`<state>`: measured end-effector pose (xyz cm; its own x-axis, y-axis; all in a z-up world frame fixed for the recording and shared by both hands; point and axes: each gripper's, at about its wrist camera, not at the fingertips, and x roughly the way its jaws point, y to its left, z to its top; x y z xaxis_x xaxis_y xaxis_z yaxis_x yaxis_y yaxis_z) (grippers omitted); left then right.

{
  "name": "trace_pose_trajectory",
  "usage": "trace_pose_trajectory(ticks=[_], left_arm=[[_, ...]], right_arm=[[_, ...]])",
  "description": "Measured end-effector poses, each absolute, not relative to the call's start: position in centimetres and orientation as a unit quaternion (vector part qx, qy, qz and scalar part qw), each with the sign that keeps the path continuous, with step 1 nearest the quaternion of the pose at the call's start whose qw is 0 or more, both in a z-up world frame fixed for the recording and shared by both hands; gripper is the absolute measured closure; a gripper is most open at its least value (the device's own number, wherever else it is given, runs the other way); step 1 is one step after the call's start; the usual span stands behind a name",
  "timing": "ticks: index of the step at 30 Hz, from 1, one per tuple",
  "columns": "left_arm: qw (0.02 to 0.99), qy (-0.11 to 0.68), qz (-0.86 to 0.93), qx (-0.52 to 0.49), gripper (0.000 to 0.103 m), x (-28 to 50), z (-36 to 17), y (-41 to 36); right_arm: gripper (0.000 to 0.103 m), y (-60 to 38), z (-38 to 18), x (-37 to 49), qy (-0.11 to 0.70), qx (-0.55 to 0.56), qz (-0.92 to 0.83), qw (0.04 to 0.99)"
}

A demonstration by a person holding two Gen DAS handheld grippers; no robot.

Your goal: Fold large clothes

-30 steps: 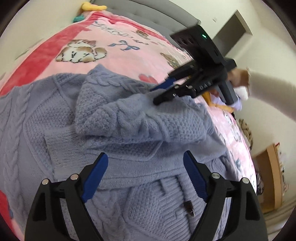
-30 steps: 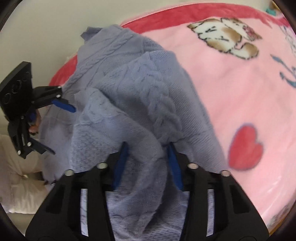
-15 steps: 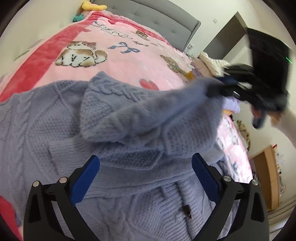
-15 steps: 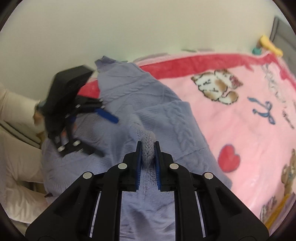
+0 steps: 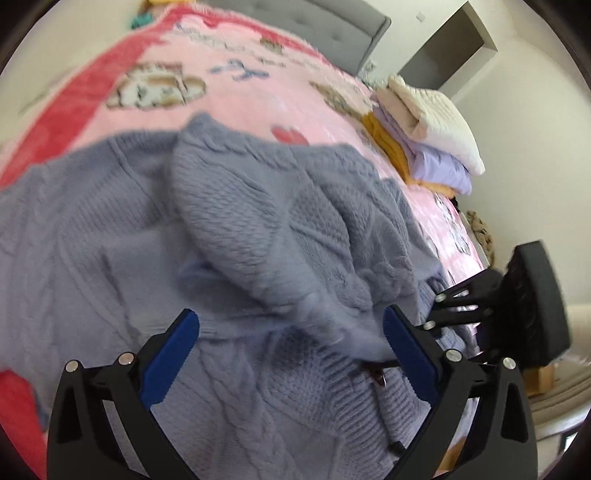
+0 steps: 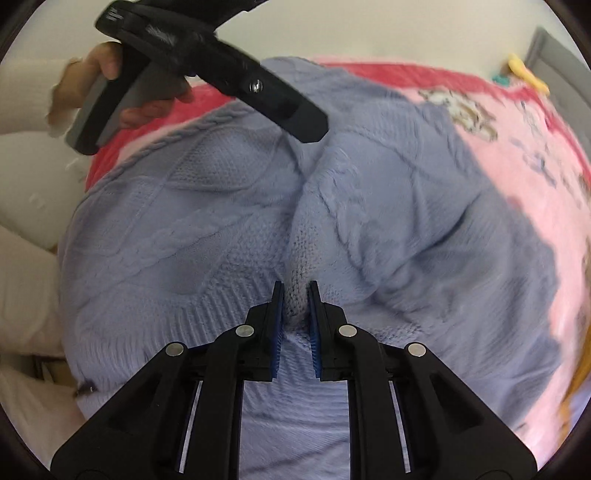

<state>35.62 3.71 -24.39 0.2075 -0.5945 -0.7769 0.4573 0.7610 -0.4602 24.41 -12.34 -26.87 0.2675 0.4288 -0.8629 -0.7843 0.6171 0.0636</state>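
Note:
A lavender-blue cable-knit sweater (image 5: pixel 258 229) lies spread on a pink bed. Its sleeve is drawn across the body toward the lower right. My left gripper (image 5: pixel 291 332) hovers over the sweater's hem, wide open with nothing pinched between its blue pads. My right gripper (image 6: pixel 295 291) is shut on a fold of the sweater (image 6: pixel 301 266), the knit bunched between its blue pads. In the left wrist view the right gripper's black body (image 5: pixel 517 306) shows at the right edge. In the right wrist view the left gripper's body (image 6: pixel 229 70) is at the top, held by a hand (image 6: pixel 107 66).
A pink blanket (image 5: pixel 236 96) with cartoon animals and a red border covers the bed. A stack of folded clothes (image 5: pixel 428 136) sits at the far right of the bed. A grey headboard (image 5: pixel 332 26) stands at the back. A wooden shelf shows low on the right.
My right gripper closed on the sleeve and carried it from the far side across the sweater to the near right. My left gripper opened wider and stayed in place.

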Motion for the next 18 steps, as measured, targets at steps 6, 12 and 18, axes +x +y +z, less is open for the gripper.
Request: trace_pose_trajectory(ticks=[6,12,18], left_arm=[[0.751,0.566,-0.326,-0.099,0.005,37.5,-27.3,2.6],[0.757,0.559,-0.314,-0.130,0.005,38.1,-27.6,3.2],[0.758,0.553,-0.301,-0.172,0.015,38.7,-28.4,3.9]], right_arm=[[0.078,-11.8,-29.3,24.3,0.466,-0.173,0.370,0.785],[0.042,-17.0,-24.5,24.2,0.428,0.018,0.342,0.837],[0.051,-25.5,-24.2,27.8,0.448,0.112,0.172,0.870]])
